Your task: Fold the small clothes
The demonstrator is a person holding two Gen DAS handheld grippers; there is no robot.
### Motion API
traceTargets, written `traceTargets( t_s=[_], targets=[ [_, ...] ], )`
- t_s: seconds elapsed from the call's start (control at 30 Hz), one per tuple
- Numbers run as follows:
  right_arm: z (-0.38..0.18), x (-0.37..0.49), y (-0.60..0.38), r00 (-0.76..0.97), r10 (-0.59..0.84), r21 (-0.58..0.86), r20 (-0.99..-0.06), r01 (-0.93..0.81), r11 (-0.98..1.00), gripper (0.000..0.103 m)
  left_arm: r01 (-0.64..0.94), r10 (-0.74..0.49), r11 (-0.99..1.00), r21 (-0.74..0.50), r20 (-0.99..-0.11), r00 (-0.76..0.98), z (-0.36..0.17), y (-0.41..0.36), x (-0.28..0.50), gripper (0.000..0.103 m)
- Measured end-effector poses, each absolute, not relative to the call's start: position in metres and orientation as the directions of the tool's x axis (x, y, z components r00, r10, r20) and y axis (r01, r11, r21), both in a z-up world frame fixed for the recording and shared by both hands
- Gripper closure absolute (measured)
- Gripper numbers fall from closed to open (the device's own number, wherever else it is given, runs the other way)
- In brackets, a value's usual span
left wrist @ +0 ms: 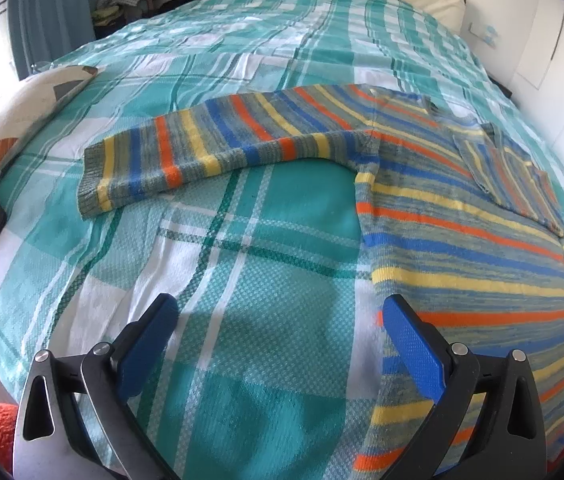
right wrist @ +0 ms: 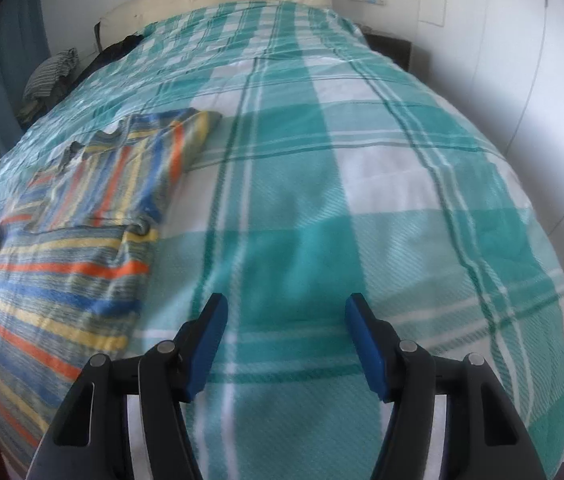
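Striped sweater (left wrist: 461, 216) half folded; both grippers, left gripper (left wrist: 278, 312) and right gripper (right wrist: 285, 316), hang agape and empty; outstretched left sleeve (left wrist: 202, 152) likely next.

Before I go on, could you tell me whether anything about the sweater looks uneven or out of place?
The striped sweater is lopsided: one sleeve is folded in over the chest, while the other sleeve lies stretched out across the plaid bedspread. Nothing looks damaged.

Bright daylight enters from nine o'clock; the right wrist view is motion-blurred, and fisheye bending with dark vignetting rims both.
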State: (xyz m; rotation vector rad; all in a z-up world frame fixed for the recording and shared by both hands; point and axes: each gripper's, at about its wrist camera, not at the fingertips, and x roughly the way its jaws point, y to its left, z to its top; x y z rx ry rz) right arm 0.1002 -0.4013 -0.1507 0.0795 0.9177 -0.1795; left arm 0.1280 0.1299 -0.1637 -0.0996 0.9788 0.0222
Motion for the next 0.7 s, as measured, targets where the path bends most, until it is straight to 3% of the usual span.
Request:
traceTargets(
  t_s=[0.1,0.3,0.4,0.5,0.7],
  targets=[
    [-0.162,0.092,-0.414,0.599,-0.194,-0.05,-0.777,0.249,0.967,0.025,-0.053,-0.026,0.996,-0.068,-0.823,0.567,-0.164,0.126,0.13,0.001],
    [-0.177,0.093,-0.418,0.618,-0.185,-0.024,-0.764,0.26,0.965,0.013,-0.014,-0.001,1.0,-0.012,-0.778,0.628,-0.156,0.112,0.159,0.001],
    [-0.178,0.094,-0.416,0.616,-0.19,-0.035,-0.765,0.255,0.966,0.011,-0.005,0.011,1.0,0.009,-0.77,0.638,-0.165,0.108,0.186,0.001],
    [-0.179,0.093,-0.416,0.618,-0.181,-0.025,-0.765,0.252,0.967,0.011,-0.001,0.063,0.997,0.074,-0.841,0.537,-0.202,0.107,0.214,0.0],
    [-0.179,0.093,-0.417,0.62,-0.179,-0.022,-0.764,0.252,0.967,0.01,-0.016,0.039,0.999,0.037,-0.796,0.605,-0.204,0.112,0.205,0.0]
  ],
)
